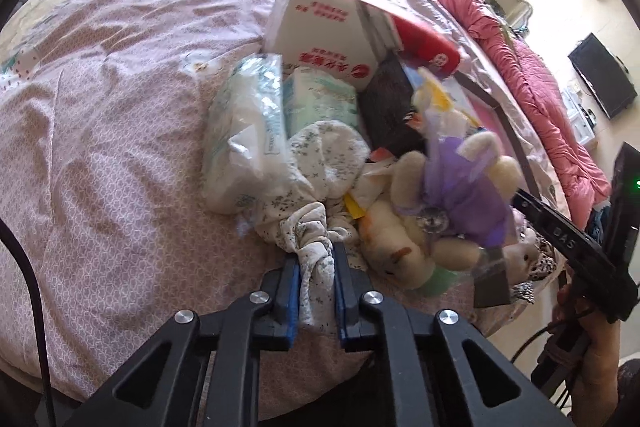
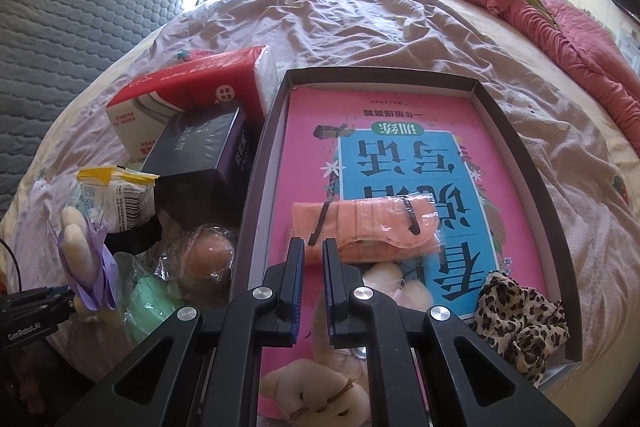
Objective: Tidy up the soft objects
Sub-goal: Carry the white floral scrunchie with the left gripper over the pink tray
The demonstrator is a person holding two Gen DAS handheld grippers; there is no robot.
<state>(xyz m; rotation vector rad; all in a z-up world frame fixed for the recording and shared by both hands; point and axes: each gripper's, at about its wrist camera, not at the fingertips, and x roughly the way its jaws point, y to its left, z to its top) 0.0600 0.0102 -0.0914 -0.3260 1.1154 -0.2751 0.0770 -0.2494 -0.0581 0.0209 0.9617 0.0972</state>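
A: What is the left gripper (image 1: 316, 267) doing?
B: Its 2 jaws are clenching the knotted floral cloth (image 1: 316, 187) on the bed (image 1: 100, 147), beside the purple plush rabbit (image 1: 460, 187).
A: And the right gripper (image 2: 313, 263)?
B: Released, jaws parted, hovering over the tray (image 2: 520, 131), just short of the bagged peach cloth (image 2: 372, 231).

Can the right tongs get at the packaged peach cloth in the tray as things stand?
Probably yes: the right tongs hang open just short of the peach cloth, which lies uncovered on the pink book, with nothing between.
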